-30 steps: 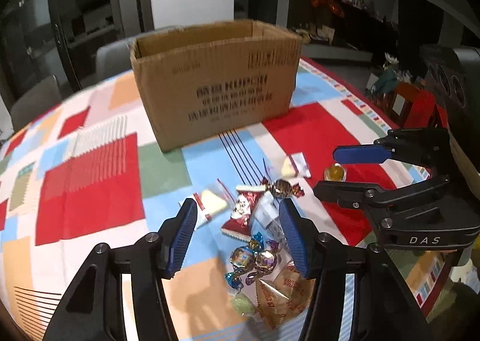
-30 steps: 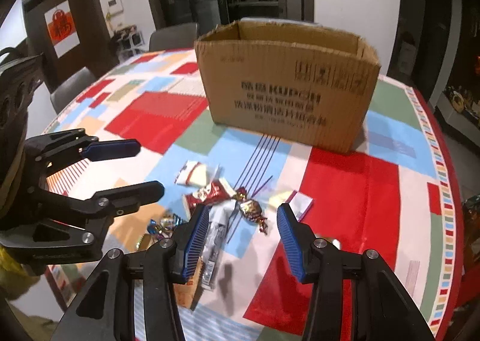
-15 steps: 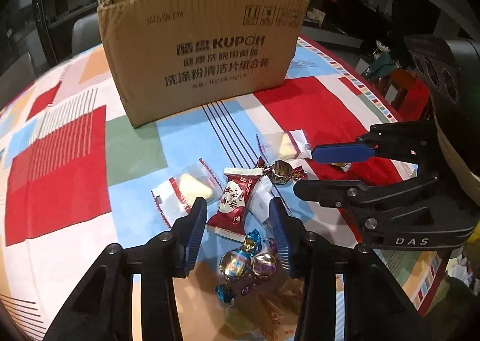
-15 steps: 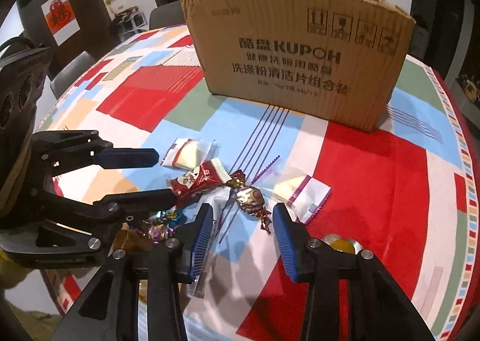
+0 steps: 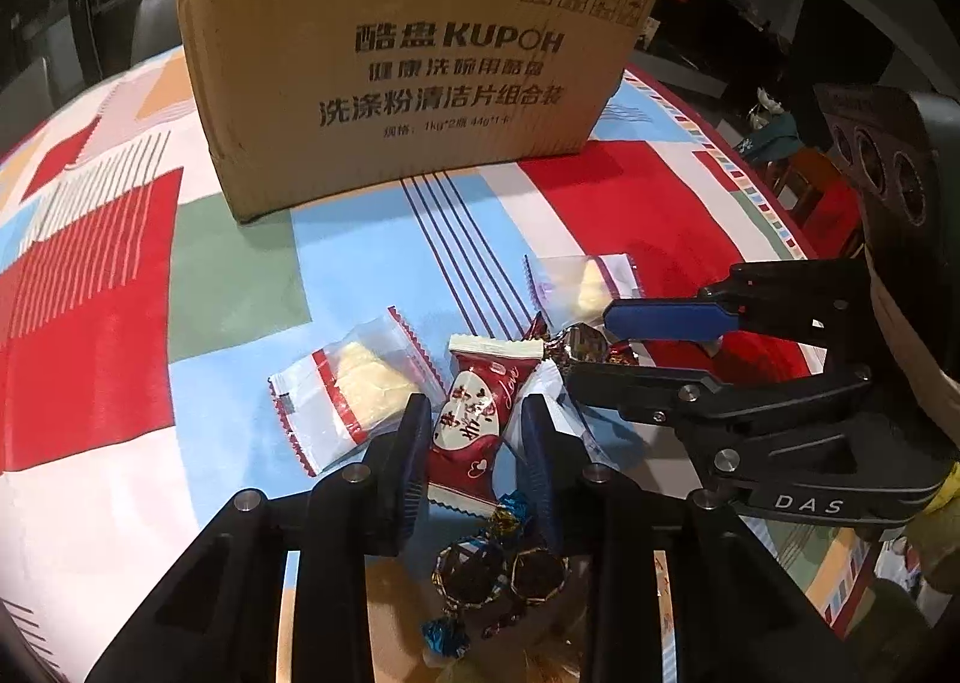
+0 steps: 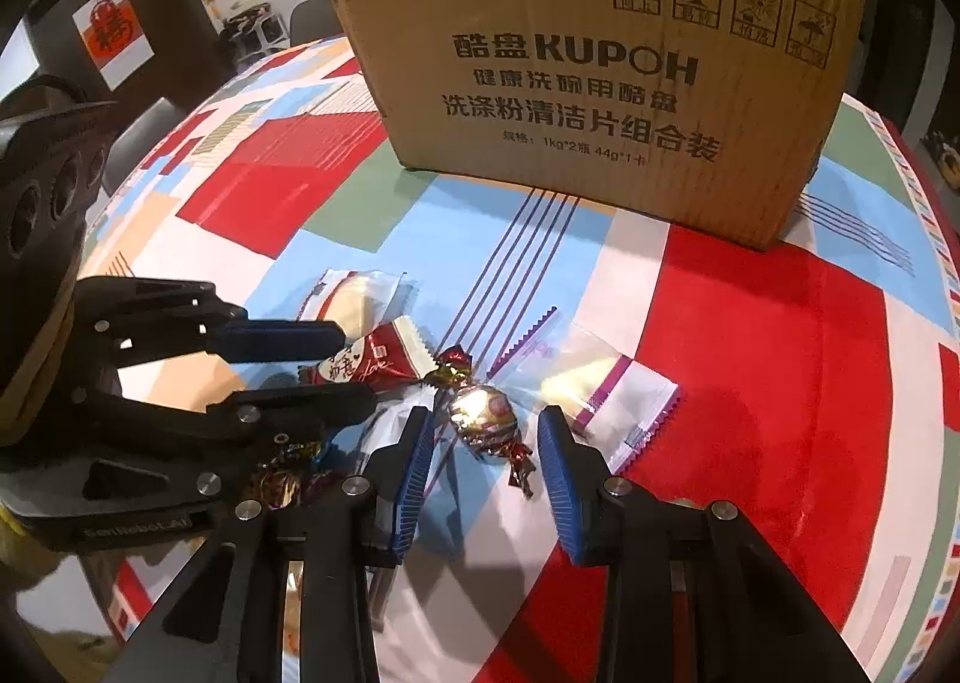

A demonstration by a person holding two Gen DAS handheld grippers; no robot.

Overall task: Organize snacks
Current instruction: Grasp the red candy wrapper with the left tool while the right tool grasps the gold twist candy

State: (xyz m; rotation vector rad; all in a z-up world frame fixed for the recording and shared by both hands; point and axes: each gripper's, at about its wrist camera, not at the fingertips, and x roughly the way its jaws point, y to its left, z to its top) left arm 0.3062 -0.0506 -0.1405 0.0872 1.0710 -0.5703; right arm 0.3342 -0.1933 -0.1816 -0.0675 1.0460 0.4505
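Both tools hang low over a scatter of sweets on the desk point(image 5: 228, 287), which wears a smooth cloth of red, blue, green and white patches. The left tool point(image 5: 477, 431), black with ribbed blue pads, has just been closing and now stands narrow around a glossy dark-red pillow packet with a white heart on it point(image 5: 474, 419); the pads sit at the packet's edges, though I cannot tell if they press it yet. The right tool point(image 6: 485, 443) has been closing too, its jaws half-wide with a crinkly gold-foil twist candy with dark red ends point(image 6: 483, 419) lying between them, untouched.

Compared with a second ago, both tools are lower and nearer the pile, and the brown corrugated cardboard box with black printed lettering point(image 5: 414, 53) looms larger behind it. Its inside is hidden from both views.

Beside the red packet lies a clear crimped sachet with a pale yellow block inside point(image 5: 354, 383); a second like it, purple-edged, point(image 6: 600, 383) lies just right of the foil candy. Shiny blue and brown twist sweets point(image 5: 498, 569) sit under the left tool.
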